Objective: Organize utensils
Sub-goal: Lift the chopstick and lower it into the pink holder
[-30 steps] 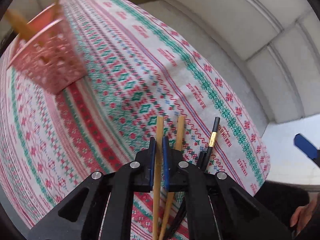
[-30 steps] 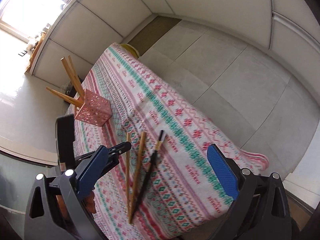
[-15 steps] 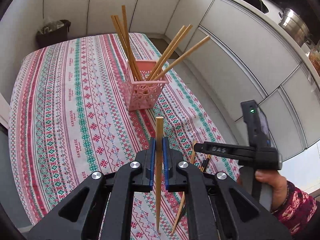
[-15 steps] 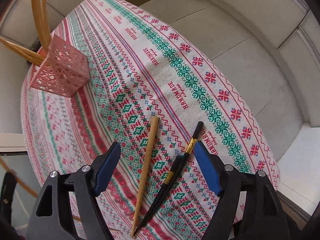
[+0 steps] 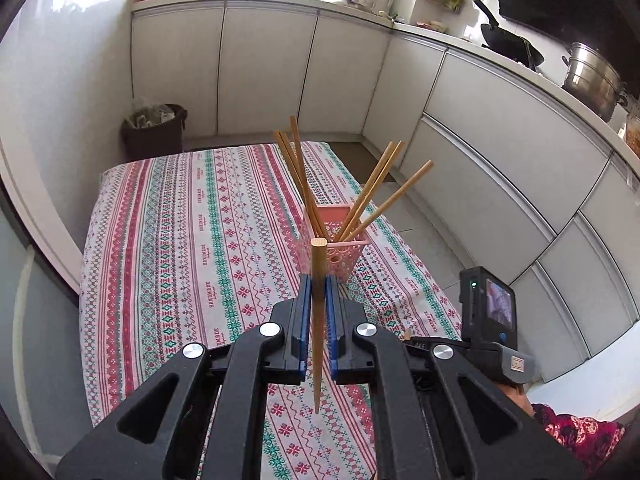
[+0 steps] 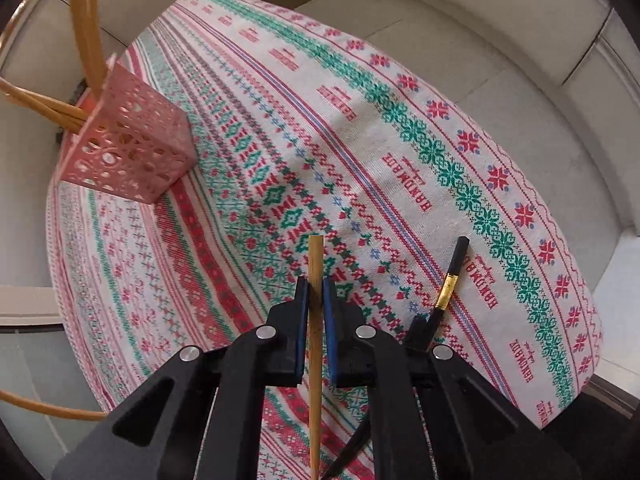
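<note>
Left gripper [image 5: 316, 296] holds a wooden chopstick [image 5: 318, 320] upright, blunt end up.

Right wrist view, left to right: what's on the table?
Pink holder → wooden chopstick clamped in the right gripper → black chopsticks, lying on the tablecloth.

Left gripper [image 5: 316, 300] hanging above the table, jaws pinching a wooden chopstick [image 5: 318, 320] nearly upright. Right gripper [image 6: 316, 300] tilting down toward the cloth, jaws closing around a second wooden chopstick [image 6: 315, 356]. Right hand showing only partly behind it, gripping the handle.
</note>
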{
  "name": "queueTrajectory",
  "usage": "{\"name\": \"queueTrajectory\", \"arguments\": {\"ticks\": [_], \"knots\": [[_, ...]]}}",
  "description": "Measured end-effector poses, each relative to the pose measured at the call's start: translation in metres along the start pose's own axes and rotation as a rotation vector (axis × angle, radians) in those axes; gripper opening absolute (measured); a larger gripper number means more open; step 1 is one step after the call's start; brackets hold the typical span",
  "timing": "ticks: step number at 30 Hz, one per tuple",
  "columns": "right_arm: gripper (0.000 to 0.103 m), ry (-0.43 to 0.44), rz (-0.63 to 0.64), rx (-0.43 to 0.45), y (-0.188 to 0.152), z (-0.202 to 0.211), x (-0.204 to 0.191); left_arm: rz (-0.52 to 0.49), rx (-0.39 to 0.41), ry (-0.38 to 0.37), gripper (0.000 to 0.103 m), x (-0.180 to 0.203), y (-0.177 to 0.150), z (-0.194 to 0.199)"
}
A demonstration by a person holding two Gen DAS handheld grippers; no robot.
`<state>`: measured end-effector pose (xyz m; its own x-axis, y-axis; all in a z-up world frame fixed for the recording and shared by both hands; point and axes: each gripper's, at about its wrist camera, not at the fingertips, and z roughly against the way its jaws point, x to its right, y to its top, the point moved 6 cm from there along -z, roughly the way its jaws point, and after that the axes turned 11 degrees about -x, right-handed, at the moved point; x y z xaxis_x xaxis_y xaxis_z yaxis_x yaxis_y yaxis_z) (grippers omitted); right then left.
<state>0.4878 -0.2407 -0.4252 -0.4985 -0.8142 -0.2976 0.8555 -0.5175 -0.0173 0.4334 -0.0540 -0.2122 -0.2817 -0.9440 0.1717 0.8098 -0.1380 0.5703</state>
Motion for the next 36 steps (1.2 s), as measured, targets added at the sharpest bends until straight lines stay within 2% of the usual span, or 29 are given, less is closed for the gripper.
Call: {"name": "queueTrajectory", "arguments": {"ticks": [8, 16, 22, 24, 29, 36], "knots": [[0.008, 0.132, 0.17, 0.223, -0.026, 0.087, -0.041, 0.002, 0.052, 0.045, 0.006, 0.001, 0.005, 0.018], [0.008, 0.177, 0.314, 0.419, -0.047, 0.182, -0.057, 0.006, 0.109, 0.044, 0.006, 0.01, 0.013, 0.035], [0.008, 0.19, 0.367, 0.539, -0.048, 0.254, -0.068, -0.019, 0.151, -0.026, 0.006, 0.029, 0.046, 0.05], [0.008, 0.199, 0.377, 0.582, -0.042, 0.28, -0.071, -0.047, 0.164, -0.013, 0.006, 0.038, 0.062, 0.052], [0.008, 0.235, 0.381, 0.65, -0.024, 0.326, -0.072, -0.084, 0.226, 0.025, 0.006, 0.051, 0.102, 0.059], [0.008, 0.249, 0.39, 0.676, -0.008, 0.342, -0.067, -0.045, 0.312, 0.047, 0.006, 0.054, 0.135, 0.061]]}}
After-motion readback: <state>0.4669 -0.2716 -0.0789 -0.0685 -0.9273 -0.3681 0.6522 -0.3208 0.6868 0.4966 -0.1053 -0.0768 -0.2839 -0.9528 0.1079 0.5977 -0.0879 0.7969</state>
